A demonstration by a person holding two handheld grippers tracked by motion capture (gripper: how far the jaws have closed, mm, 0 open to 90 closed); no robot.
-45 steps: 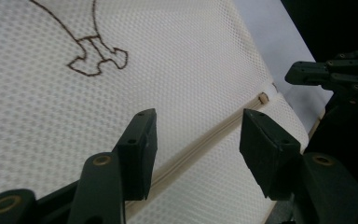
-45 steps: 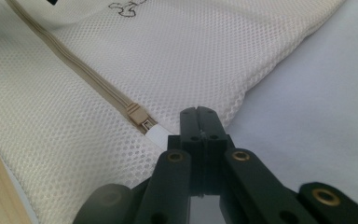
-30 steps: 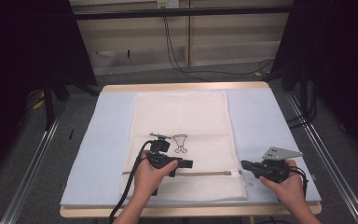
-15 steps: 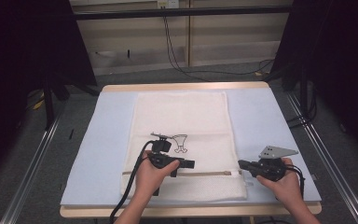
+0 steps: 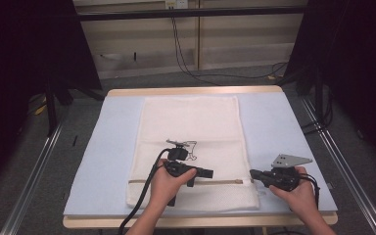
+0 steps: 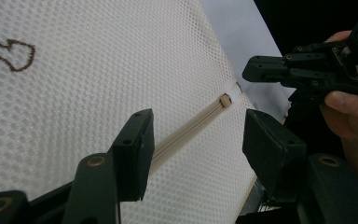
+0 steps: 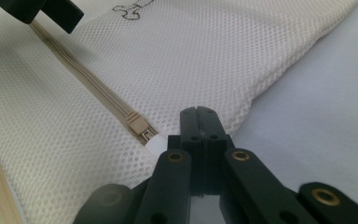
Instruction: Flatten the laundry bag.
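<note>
Mesh bag (image 5: 191, 142) bears unreadable embroidery; left gripper (image 6: 196, 135) spread, right gripper (image 7: 198, 122) pressed together.

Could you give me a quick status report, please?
Left hand-held gripper open above zipper. Right hand-held gripper shut beside zipper pull. Mesh bag flat; nothing in the way.

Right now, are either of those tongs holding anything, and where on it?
The right tongs are shut beside the white zipper tab on the mesh bag; whether they pinch anything can't be told. The left tongs stand open over the zipper, holding nothing.
</note>
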